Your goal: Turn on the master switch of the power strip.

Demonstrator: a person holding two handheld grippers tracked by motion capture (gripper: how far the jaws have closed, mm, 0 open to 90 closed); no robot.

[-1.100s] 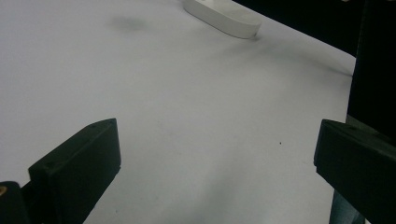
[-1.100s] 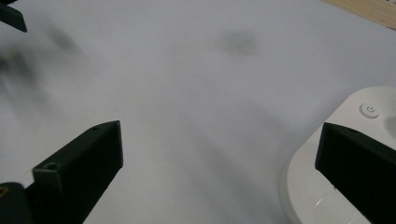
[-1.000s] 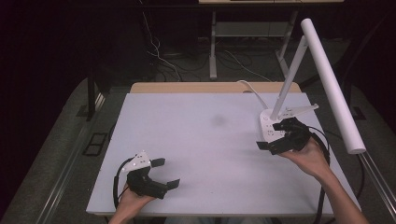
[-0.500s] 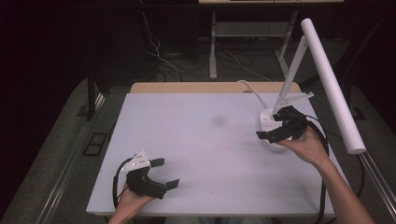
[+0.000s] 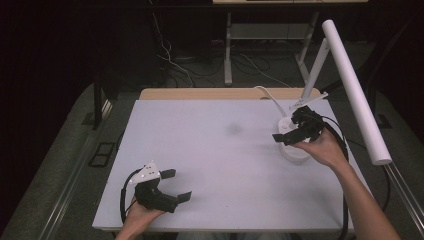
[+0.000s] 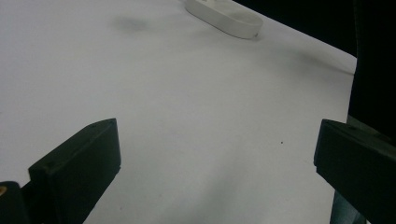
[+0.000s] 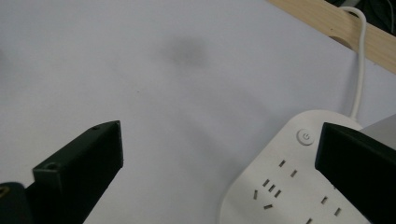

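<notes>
My left gripper rests on the white table near its front left corner, held in a hand, jaws wide open with nothing between them. My right gripper hovers at the right side, just over the round white lamp base. It is open and empty too. In the right gripper view the base lies under the right jaw, showing several socket slots and a power button. The left gripper view has the same base far off.
A long white lamp tube slants over the table's right edge on a thin arm. A white cable runs from the base over the wooden back strip. A faint dark smudge marks the table's middle.
The right gripper has moved a little away from the person and leftward, over the lamp base. The left gripper has stayed put.
</notes>
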